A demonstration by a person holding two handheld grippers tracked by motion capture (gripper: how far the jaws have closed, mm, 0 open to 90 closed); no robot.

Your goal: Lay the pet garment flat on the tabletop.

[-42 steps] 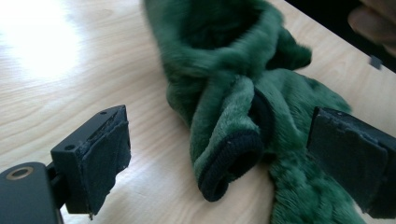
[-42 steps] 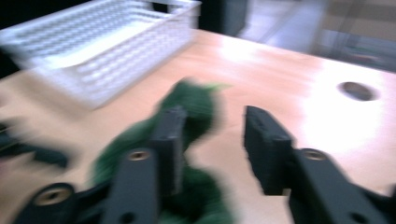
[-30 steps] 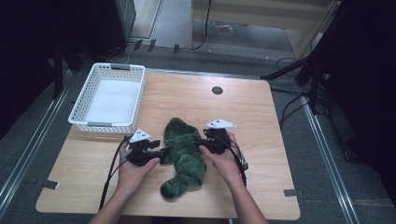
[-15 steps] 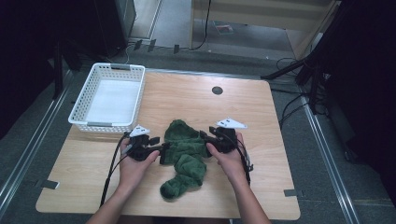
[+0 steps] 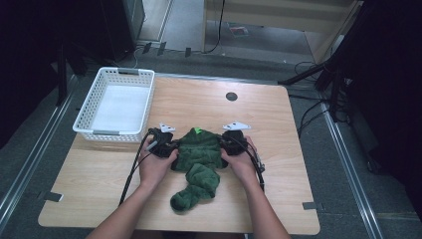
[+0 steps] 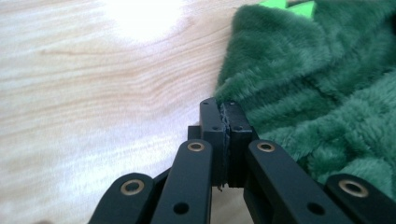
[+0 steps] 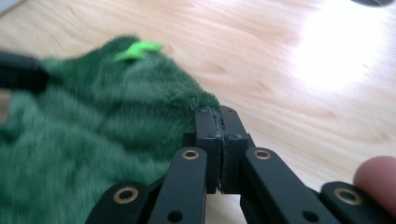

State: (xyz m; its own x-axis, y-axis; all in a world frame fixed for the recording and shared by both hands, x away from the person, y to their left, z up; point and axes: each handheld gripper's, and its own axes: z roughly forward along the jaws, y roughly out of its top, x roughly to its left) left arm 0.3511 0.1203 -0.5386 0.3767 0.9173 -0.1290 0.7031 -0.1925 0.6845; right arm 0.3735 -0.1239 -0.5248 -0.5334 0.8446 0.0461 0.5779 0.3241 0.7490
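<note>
Jaws closed, flanking green fleece [image 5: 199,154]

A light wooden table [image 5: 278,129] with rounded corners carries 2 things. A white slatted basket [image 5: 115,105] sits at its far left corner. A crumpled dark green fleece garment [image 5: 199,164] lies near the middle of the near half. A small round dark hole [image 5: 231,96] marks the far edge.

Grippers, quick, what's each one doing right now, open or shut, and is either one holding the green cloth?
Left gripper: shut, jaws together at the green cloth's edge, nothing visible between them.
Right gripper: shut, same, at the opposite edge.
</note>
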